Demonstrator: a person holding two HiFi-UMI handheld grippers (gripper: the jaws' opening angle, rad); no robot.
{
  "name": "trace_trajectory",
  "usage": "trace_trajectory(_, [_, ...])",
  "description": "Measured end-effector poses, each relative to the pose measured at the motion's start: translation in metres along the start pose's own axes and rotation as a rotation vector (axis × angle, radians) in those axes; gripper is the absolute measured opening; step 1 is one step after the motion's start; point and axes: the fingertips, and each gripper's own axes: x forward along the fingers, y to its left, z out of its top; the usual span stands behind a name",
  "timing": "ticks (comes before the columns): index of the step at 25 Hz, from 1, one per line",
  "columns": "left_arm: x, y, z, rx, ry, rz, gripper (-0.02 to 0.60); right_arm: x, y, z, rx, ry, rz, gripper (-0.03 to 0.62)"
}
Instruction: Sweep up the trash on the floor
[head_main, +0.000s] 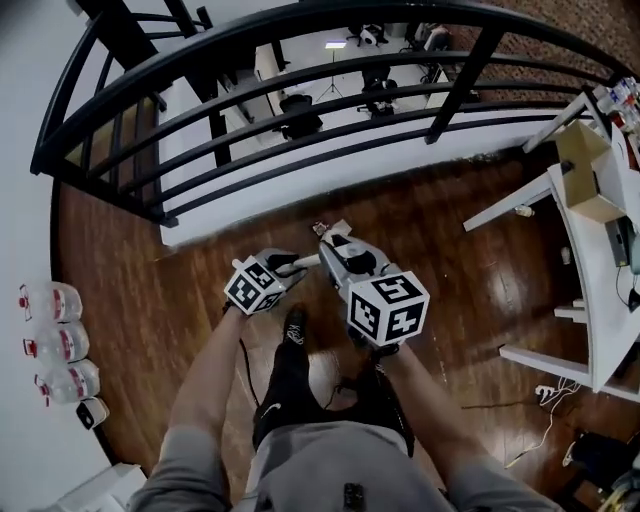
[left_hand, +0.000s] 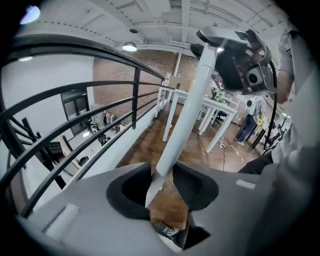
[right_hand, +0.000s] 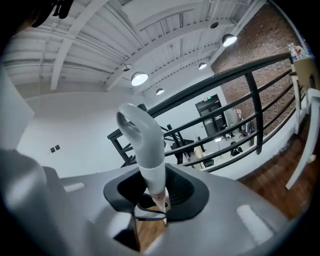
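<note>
Bottles (head_main: 52, 340): by the left wall, well apart.
Railing (head_main: 300, 110): ahead, closing off the floor (head_main: 450, 260).
Left gripper (left_hand: 167, 200): released; jaws apart round the handle (left_hand: 185, 115), which leans on one pad.
Handle axis: from the left jaws up to the right gripper (right_hand: 150, 197); brush end unseen.
Trash (left_hand: 172, 189): pale specks, probably, straight below the left jaws, near a shoe (left_hand: 167, 230).
Right gripper: clenched on the handle near its looped top.
Table (head_main: 600, 300): right; its legs and cables (head_main: 545, 420) could hinder a sweep.

White handle (left_hand: 187, 112) between the parted tongs (left_hand: 168, 191), upper end in the right gripper (left_hand: 222, 47).
</note>
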Motion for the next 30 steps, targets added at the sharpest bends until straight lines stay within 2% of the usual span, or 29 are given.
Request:
trace_trajectory(3, [-0.011,0.048,-0.043,-0.03,0.041,-0.01,0.137,0.063,0.011,-0.019,0.038,0.033,-0.018,0.095])
trace_trajectory(6, [-0.007,0.085,-0.076,-0.051,0.067,-0.055,0.138,0.115,0.01,-0.036,0.072,0.055,-0.061,0.095])
trace_trajectory(9, [0.003,0.116,-0.085,-0.048,0.058,-0.099,0.138,0.148,0.0,-0.039,0.093,0.051,-0.122,0.095])
trace_trajectory(12, [0.018,0.127,-0.08,-0.004,0.061,-0.166,0.138,0.154,-0.018,-0.038,0.138,0.045,-0.227,0.095])
trace_trajectory(16, [0.049,0.114,-0.058,0.09,0.087,-0.283,0.138,0.131,-0.056,-0.034,0.214,0.011,-0.373,0.095])
trace_trajectory(22, [0.106,0.071,-0.011,0.229,0.095,-0.401,0.14,0.06,-0.11,-0.033,0.284,-0.072,-0.527,0.095])
trace_trajectory(26, [0.127,0.034,0.014,0.301,0.1,-0.502,0.144,0.012,-0.124,-0.033,0.34,-0.102,-0.65,0.095])
trace_trajectory(30, [0.149,-0.014,0.035,0.358,0.109,-0.579,0.146,-0.042,-0.14,-0.037,0.377,-0.125,-0.734,0.095])
